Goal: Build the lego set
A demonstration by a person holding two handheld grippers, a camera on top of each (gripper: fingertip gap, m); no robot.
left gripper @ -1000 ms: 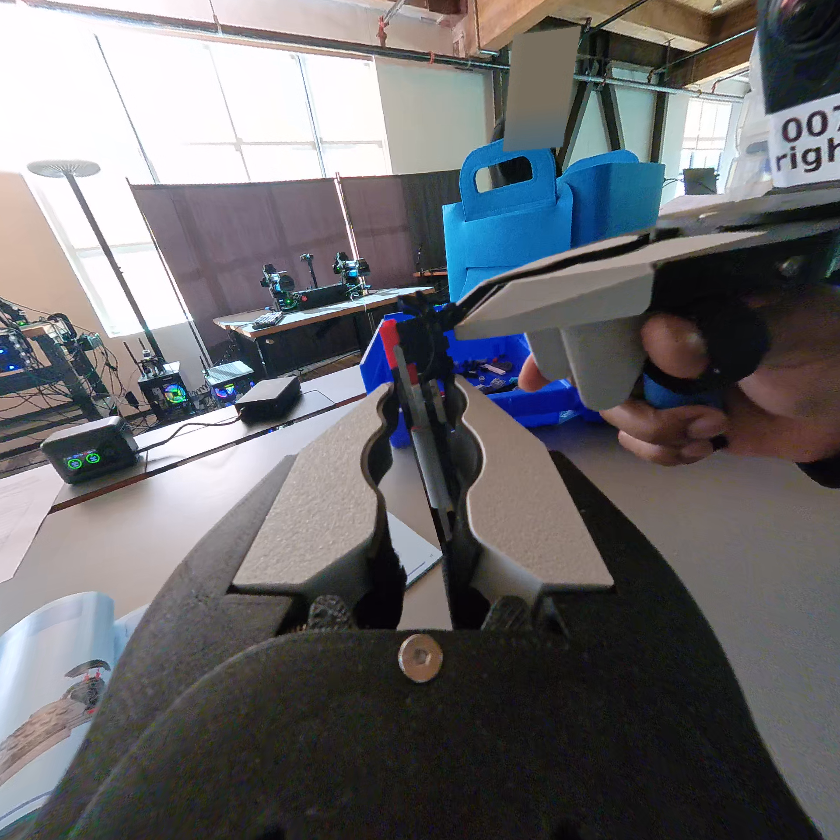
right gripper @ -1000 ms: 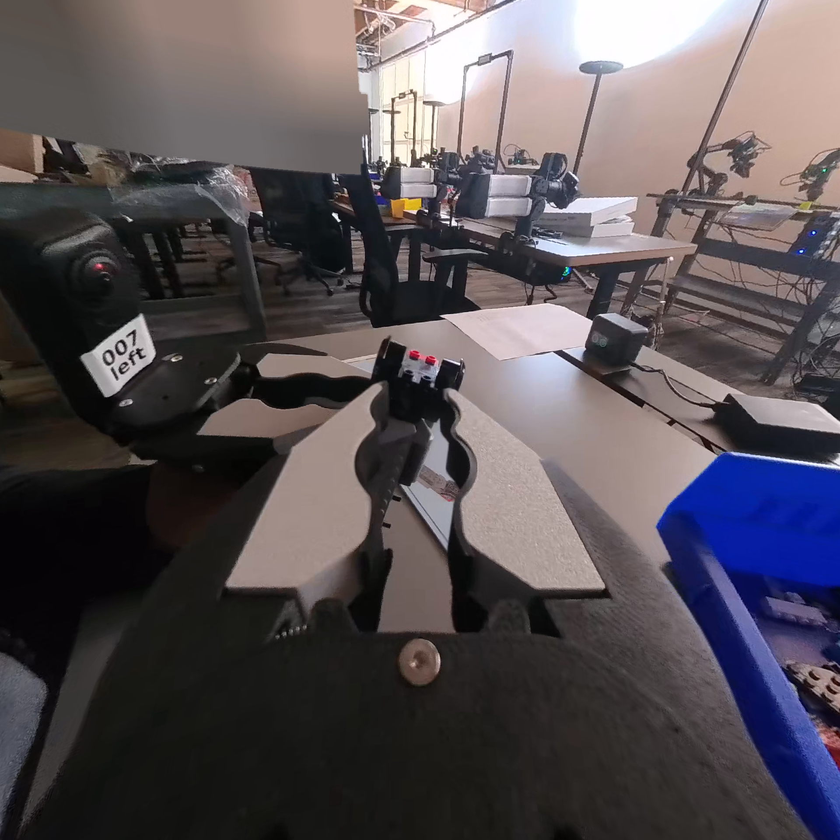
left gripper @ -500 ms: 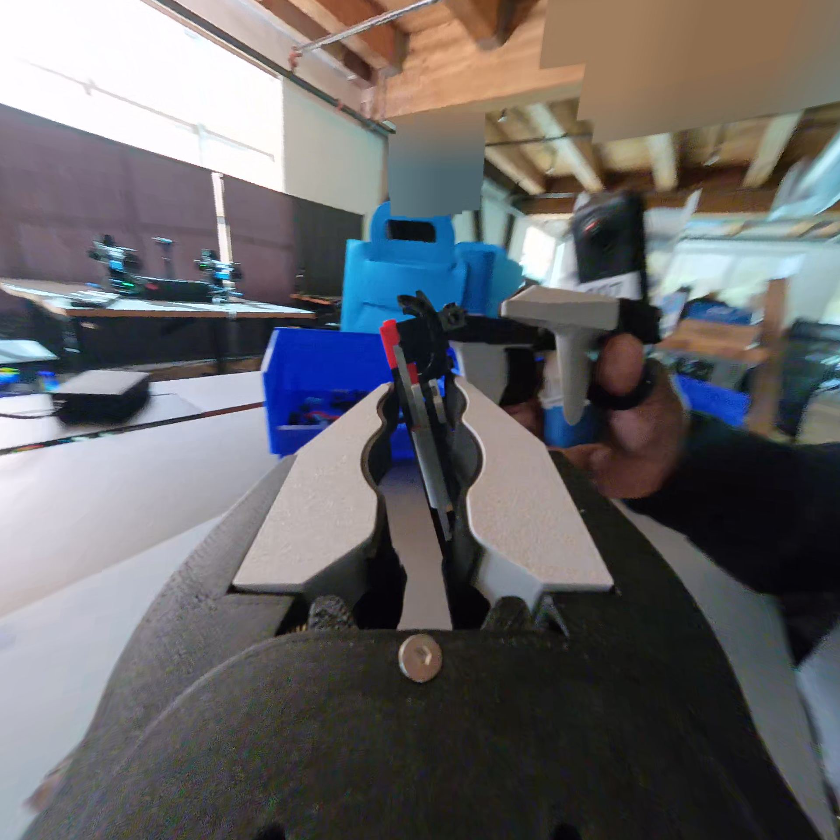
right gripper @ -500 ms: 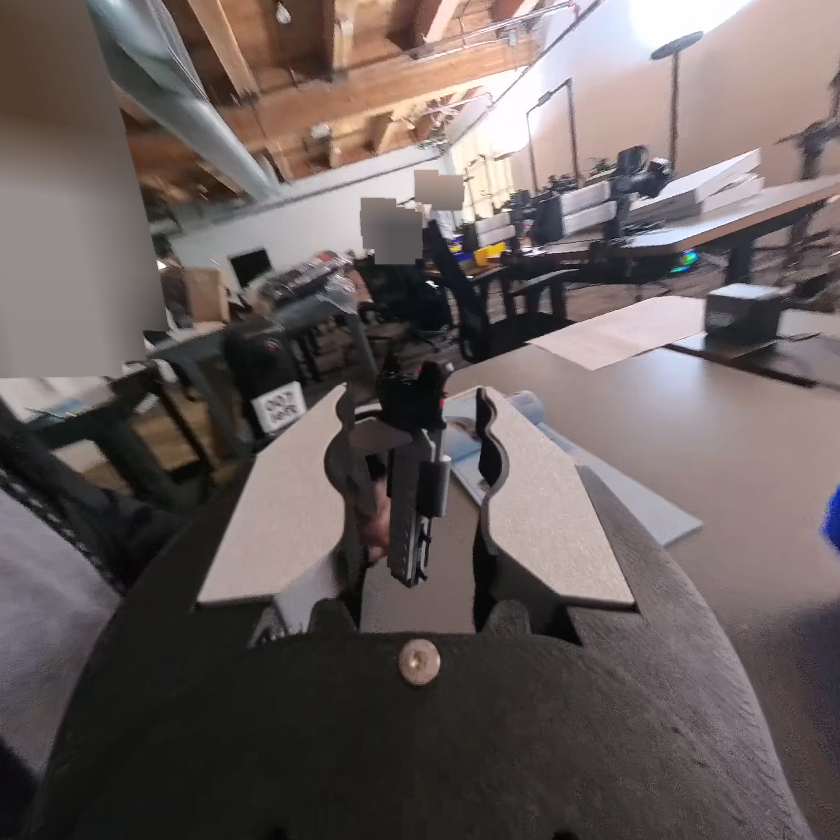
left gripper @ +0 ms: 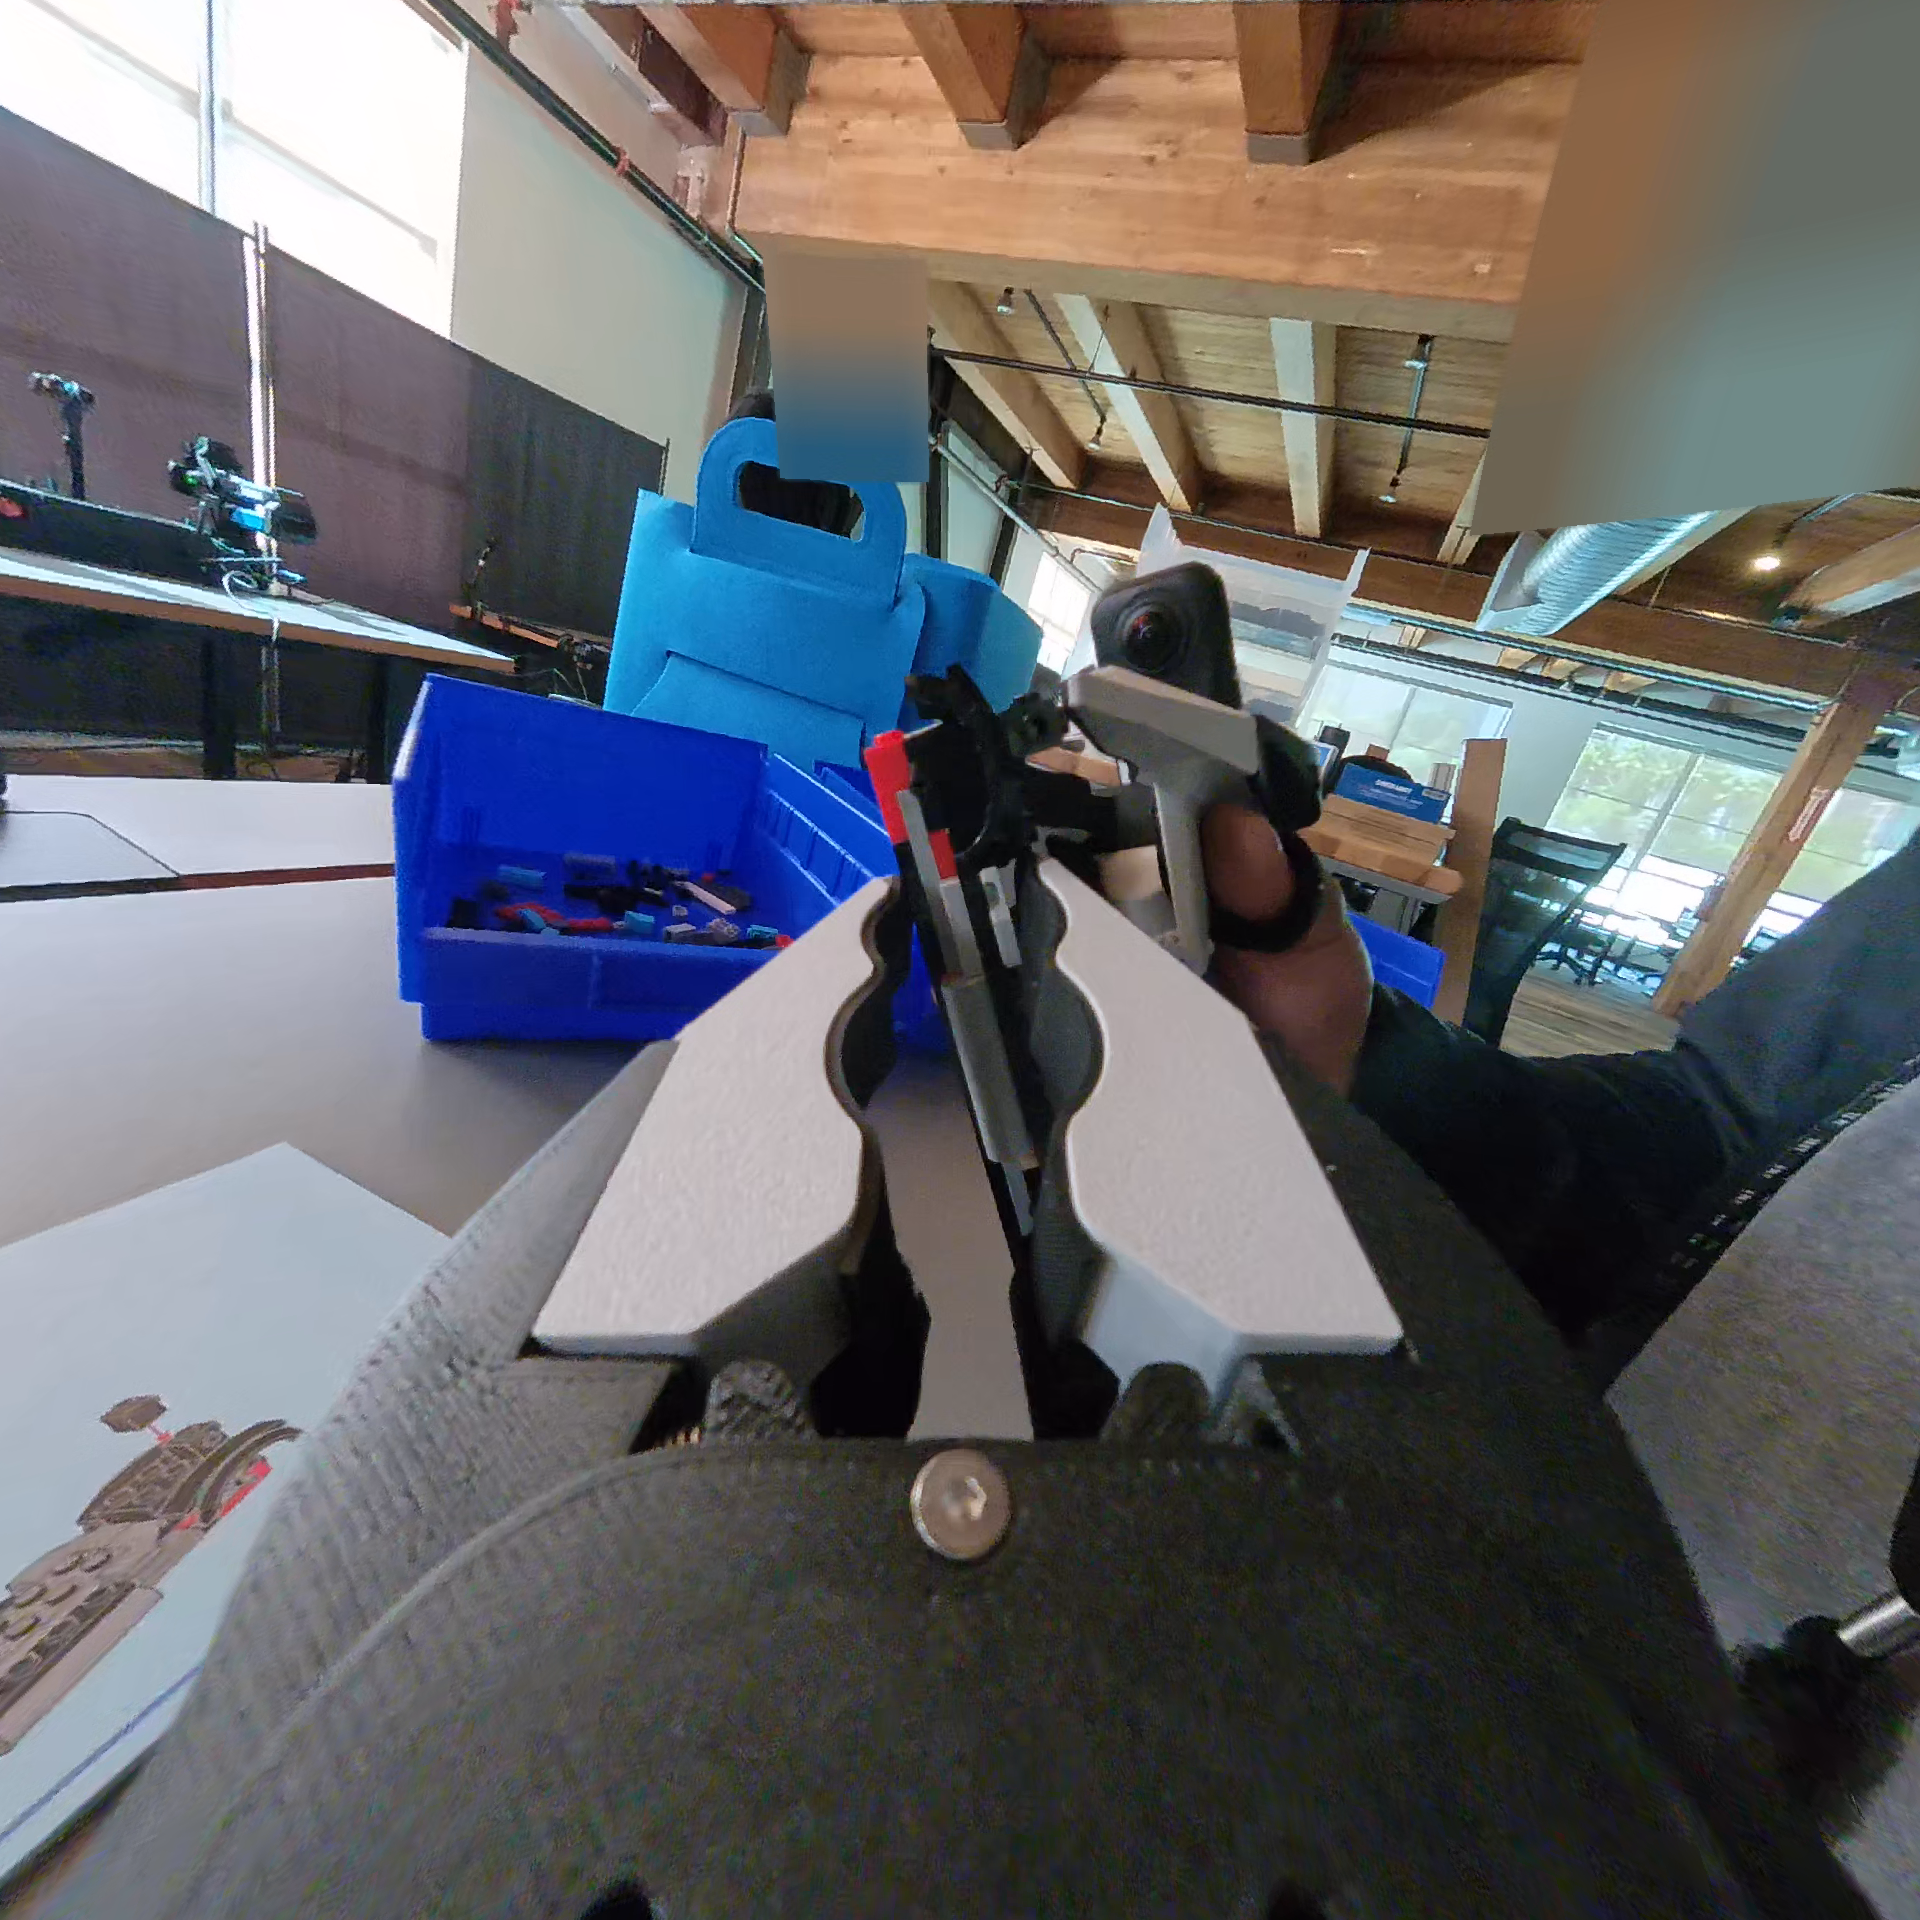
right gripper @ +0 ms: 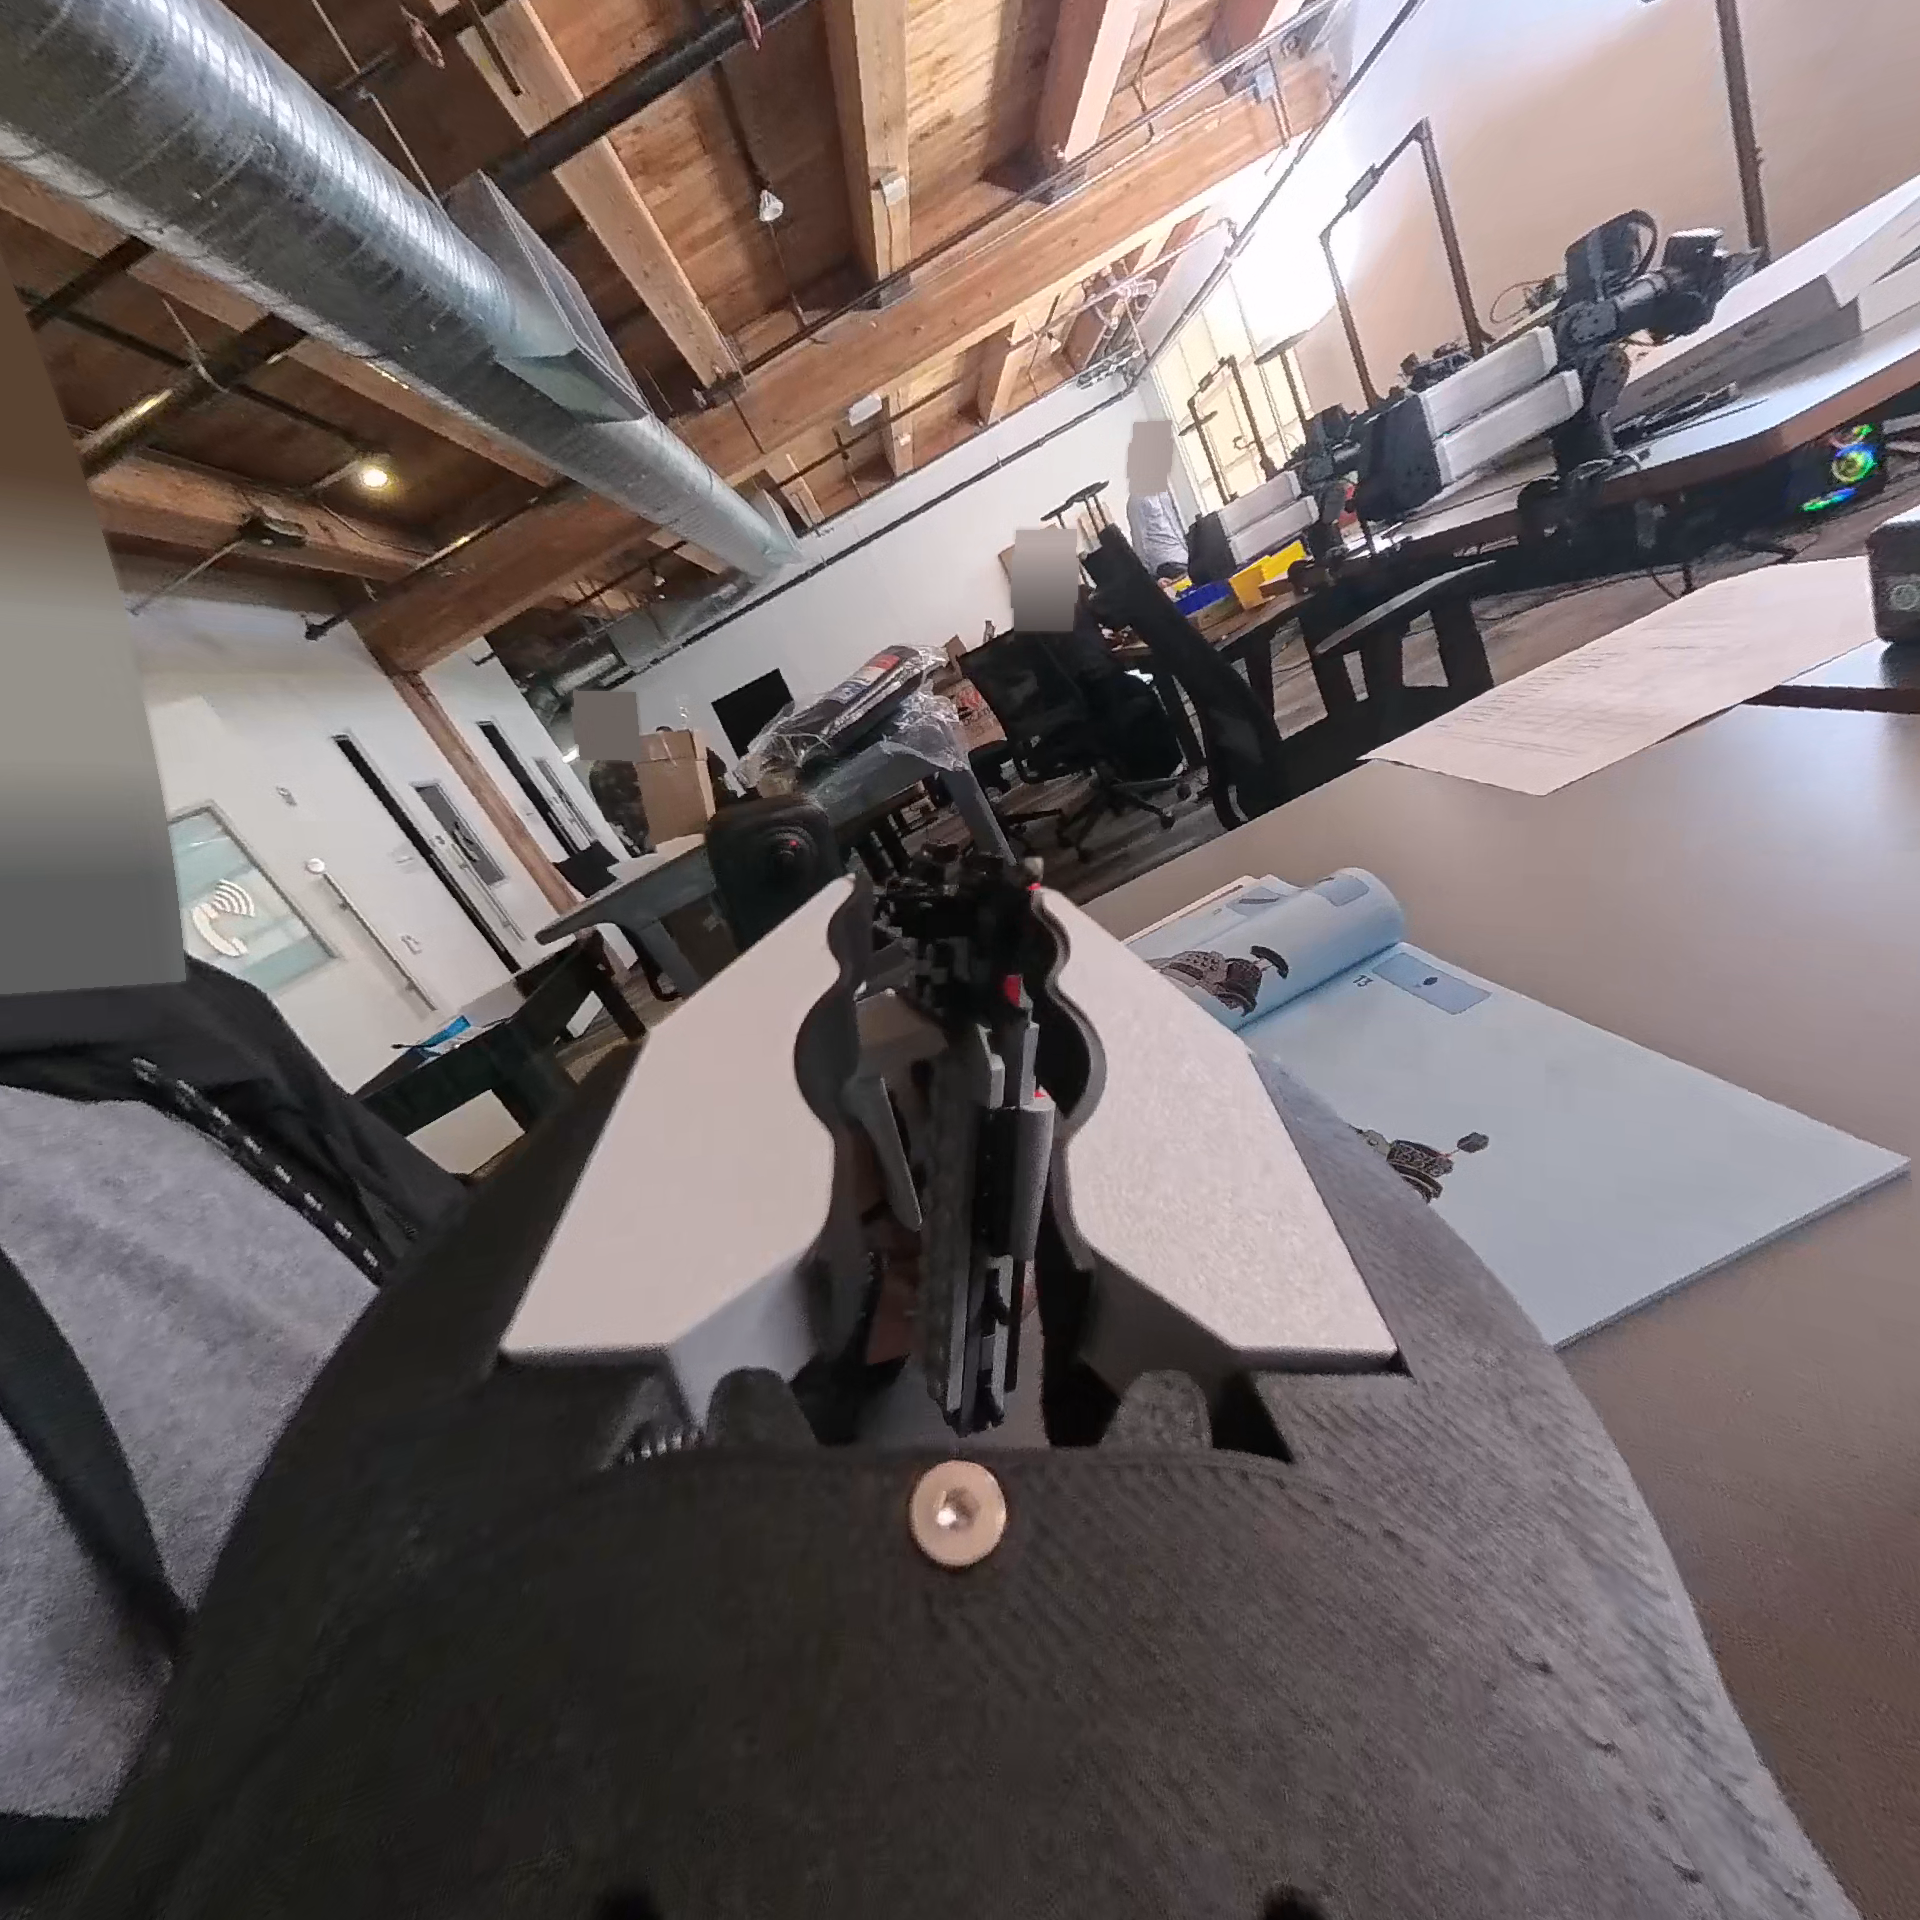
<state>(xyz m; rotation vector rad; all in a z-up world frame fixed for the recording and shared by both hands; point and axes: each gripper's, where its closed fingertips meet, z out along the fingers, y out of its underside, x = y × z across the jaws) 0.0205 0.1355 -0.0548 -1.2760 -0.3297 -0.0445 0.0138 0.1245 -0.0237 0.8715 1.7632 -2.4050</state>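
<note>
A slim grey, black and red lego assembly (left gripper: pixel 966 997) stands upright between my left gripper's (left gripper: pixel 966 894) jaws, which are shut on it, above the table. My right gripper (left gripper: pixel 997 727) comes in from the far side and its tips meet the assembly's black top. In the right wrist view the same assembly (right gripper: pixel 977 1143) sits deep between my right gripper's (right gripper: pixel 945 899) jaws, which are closed on it. The left gripper's camera (right gripper: pixel 774 847) shows just behind. Where each pad touches is hidden.
A blue bin (left gripper: pixel 582 790) with several loose lego pieces (left gripper: pixel 623 904) stands on the table (left gripper: pixel 156 1039) to the left, with a blue felt bag (left gripper: pixel 758 623) behind it. An open instruction booklet (left gripper: pixel 156 1351) lies near me; it also shows in the right wrist view (right gripper: pixel 1558 1122). A paper sheet (right gripper: pixel 1642 675) lies farther off. Less than 4 cm separates the two grippers' tips.
Both grippers have tilted upward and turned. The right gripper opened, slid deeper over the assembly and closed in on it. The left gripper has kept its hold.
</note>
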